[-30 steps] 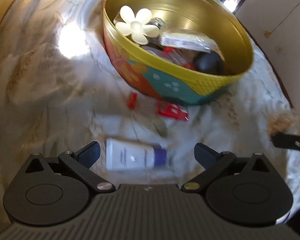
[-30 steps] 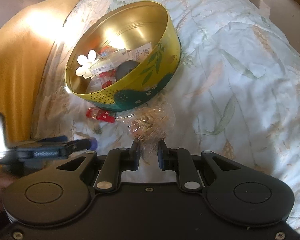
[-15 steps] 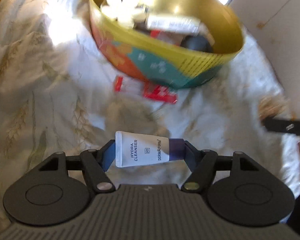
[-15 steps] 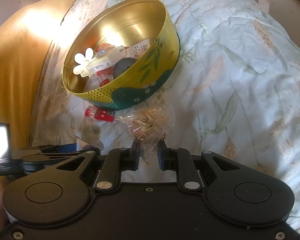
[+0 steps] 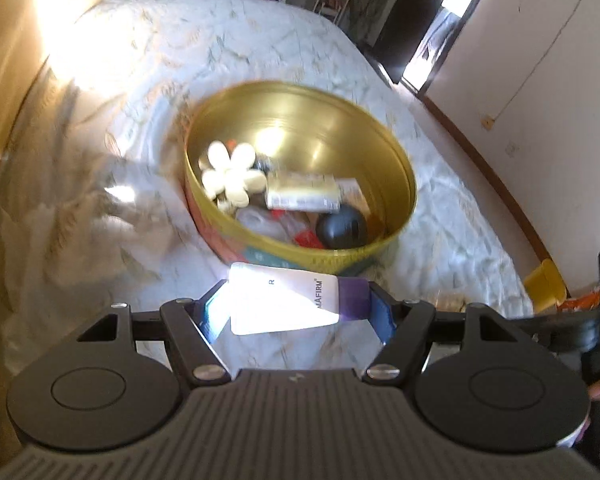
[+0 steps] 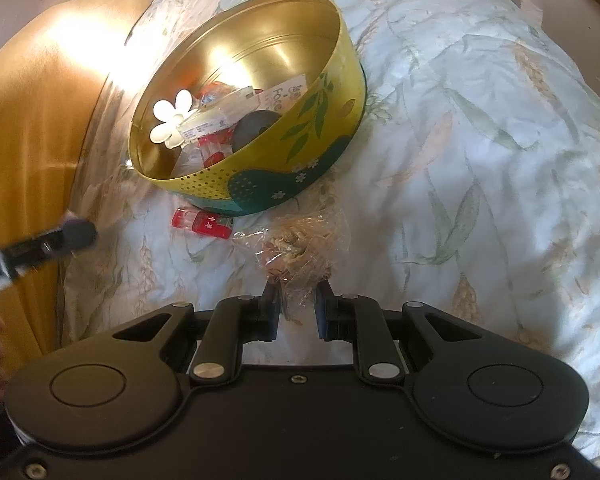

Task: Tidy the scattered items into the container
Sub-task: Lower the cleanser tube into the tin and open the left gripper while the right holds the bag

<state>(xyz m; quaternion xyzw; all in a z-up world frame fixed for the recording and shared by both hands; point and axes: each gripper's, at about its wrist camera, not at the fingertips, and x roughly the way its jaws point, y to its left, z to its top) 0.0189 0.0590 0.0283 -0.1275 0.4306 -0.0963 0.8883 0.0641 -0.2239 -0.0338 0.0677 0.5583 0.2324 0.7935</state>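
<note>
White plastic, lit bright by the sun: a cleanser tube [image 5: 288, 300] lies crosswise in the left gripper [image 5: 296, 312], clamped end to end, its purple cap against the right-hand finger. That gripper is raised off the bedsheet [image 5: 452, 240] and tipped down toward the round tin [image 5: 400, 168] just ahead of it. Inside the tin lie a white flower clip [image 5: 230, 178], a small boxed item and a dark round object. The right gripper [image 6: 297, 312] sits low over the sheet, its fingers pinched on a crinkled clear bag [image 6: 300, 244]. Ahead of it and to its left, a red packet [image 6: 202, 222] lies against the tin's outer wall.
</note>
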